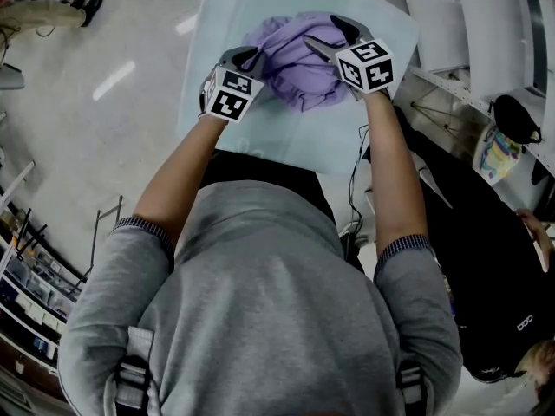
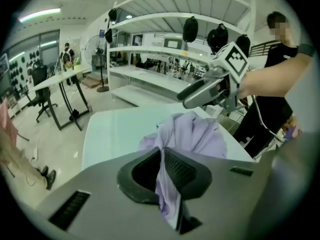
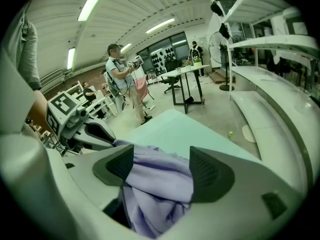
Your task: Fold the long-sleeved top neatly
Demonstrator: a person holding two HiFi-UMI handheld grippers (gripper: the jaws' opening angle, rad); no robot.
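A crumpled lilac long-sleeved top (image 1: 299,68) lies in a heap on the pale table (image 1: 321,137). My left gripper (image 1: 256,56) is at the heap's left side. In the left gripper view its jaws (image 2: 161,151) are shut on a thin fold of the top (image 2: 195,134), which runs up between the pads. My right gripper (image 1: 332,38) is at the heap's far right. In the right gripper view its jaws (image 3: 160,156) stand wider, with a thick bunch of the top (image 3: 155,179) filling the gap and touching both pads. Each gripper shows in the other's view, the right gripper (image 2: 192,98) and the left gripper (image 3: 107,138).
White shelving (image 1: 451,16) runs along the table's right side, with dark bags (image 2: 190,29) hanging from it. A person in black (image 1: 486,258) stands close on the right. Further off are a desk (image 3: 187,71), chairs and another person (image 3: 117,79).
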